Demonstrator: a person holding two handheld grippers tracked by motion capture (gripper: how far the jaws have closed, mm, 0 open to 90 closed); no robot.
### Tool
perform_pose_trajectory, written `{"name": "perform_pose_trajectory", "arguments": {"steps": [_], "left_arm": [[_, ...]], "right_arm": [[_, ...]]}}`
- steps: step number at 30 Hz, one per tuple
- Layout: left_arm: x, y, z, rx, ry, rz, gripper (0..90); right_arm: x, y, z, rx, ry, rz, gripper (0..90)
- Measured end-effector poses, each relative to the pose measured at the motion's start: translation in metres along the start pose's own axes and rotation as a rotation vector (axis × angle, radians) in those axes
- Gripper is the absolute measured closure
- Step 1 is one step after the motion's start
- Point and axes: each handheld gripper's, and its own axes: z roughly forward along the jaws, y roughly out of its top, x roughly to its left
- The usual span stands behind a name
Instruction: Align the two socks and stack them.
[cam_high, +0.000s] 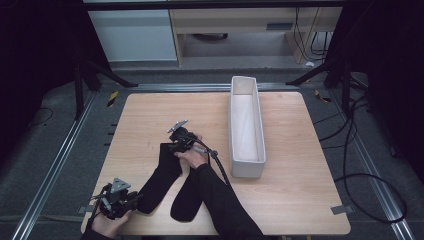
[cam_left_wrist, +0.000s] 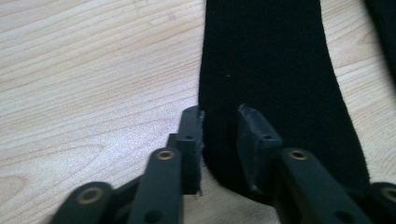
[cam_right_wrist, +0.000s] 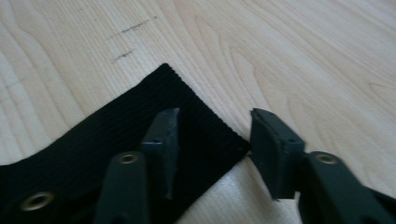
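High view: two black socks on the table (cam_high: 300, 200). Left sock (cam_high: 161, 175) runs from near-left up toward the middle; second sock (cam_high: 187, 197) lies just right of it, partly under my right sleeve (cam_high: 225, 205). My left tool (cam_high: 131, 199) sits at the near-left corner, at the left sock's near end. My right tool (cam_high: 176, 145) is at that sock's far end, mid-table.

Left gripper view adds what the high view can't: left tool (cam_left_wrist: 219, 116) has its jaws narrowly apart, straddling the sock's (cam_left_wrist: 266, 70) rounded end at one edge, one jaw at the edge over bare wood, the other over the fabric. Can't tell whether the pads press the cloth yet.

Right gripper view: right tool (cam_right_wrist: 212, 116) about half open, one jaw over the ribbed cuff (cam_right_wrist: 140, 121), the other over bare table just past the cuff's corner. Not clamped on anything.

White long box (cam_high: 246, 150) stands right of the socks, lengthwise near-to-far. High view shows its inside: nothing in it.
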Motion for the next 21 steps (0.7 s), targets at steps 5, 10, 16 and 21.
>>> {"name": "perform_pose_trajectory", "arguments": {"steps": [5,10,16,21], "left_arm": [[-0.004,0.002,0.001,0.012,0.009,0.008,85.9],[-0.005,0.002,0.000,0.013,0.003,0.014,87.0],[-0.012,0.010,-0.026,-0.130,-0.062,0.002,87.0],[-0.023,0.015,-0.040,-0.204,-0.112,0.015,87.1]], "right_arm": [[0.008,-0.004,-0.002,-0.015,0.021,0.016,79.8],[0.010,-0.002,-0.007,-0.010,0.040,0.021,81.9],[0.012,0.007,-0.042,-0.099,0.063,0.008,82.0],[0.013,0.014,-0.078,-0.158,0.060,-0.017,82.0]]}}
